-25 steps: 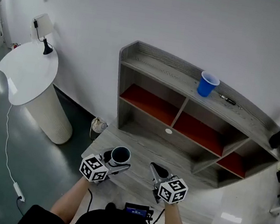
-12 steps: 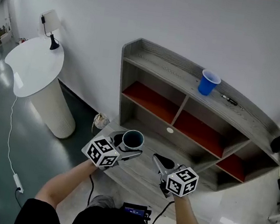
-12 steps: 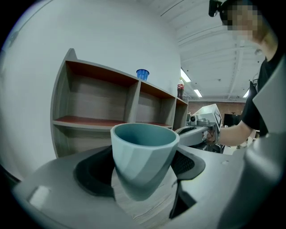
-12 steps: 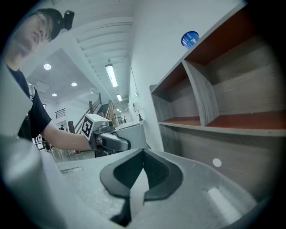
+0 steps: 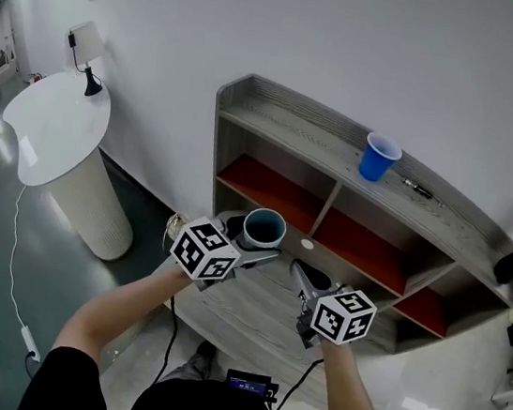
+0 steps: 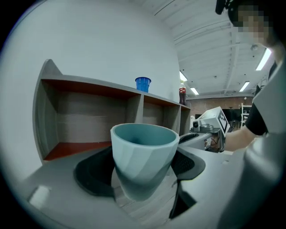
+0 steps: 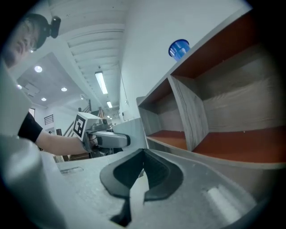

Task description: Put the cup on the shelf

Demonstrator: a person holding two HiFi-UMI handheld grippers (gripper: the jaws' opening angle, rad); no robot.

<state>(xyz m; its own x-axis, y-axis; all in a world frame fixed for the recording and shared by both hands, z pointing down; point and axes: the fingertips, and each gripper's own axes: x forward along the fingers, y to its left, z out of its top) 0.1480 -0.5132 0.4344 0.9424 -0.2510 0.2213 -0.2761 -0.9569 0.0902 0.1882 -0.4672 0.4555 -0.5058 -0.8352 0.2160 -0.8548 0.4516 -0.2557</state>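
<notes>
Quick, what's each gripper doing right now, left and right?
Left gripper: closed on the teal cup, which it holds upright.
Right gripper: closed, nothing between its jaws.

Grey wood-grain shelf unit (image 5: 280,108), red compartment floors. Top board: upright blue plastic cup (image 5: 378,157), small dark pen-like item (image 5: 418,187) near it. Small white disc (image 5: 307,244) on lower ledge. White round pedestal table (image 5: 55,119) carries small lamp (image 5: 87,43).

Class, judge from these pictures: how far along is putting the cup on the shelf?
Done: the left gripper grips the cup between its fingers. In hand: it hangs in front of the shelf, not touching it. Left: set it on the shelf and let go. The right gripper is shut, empty.
</notes>
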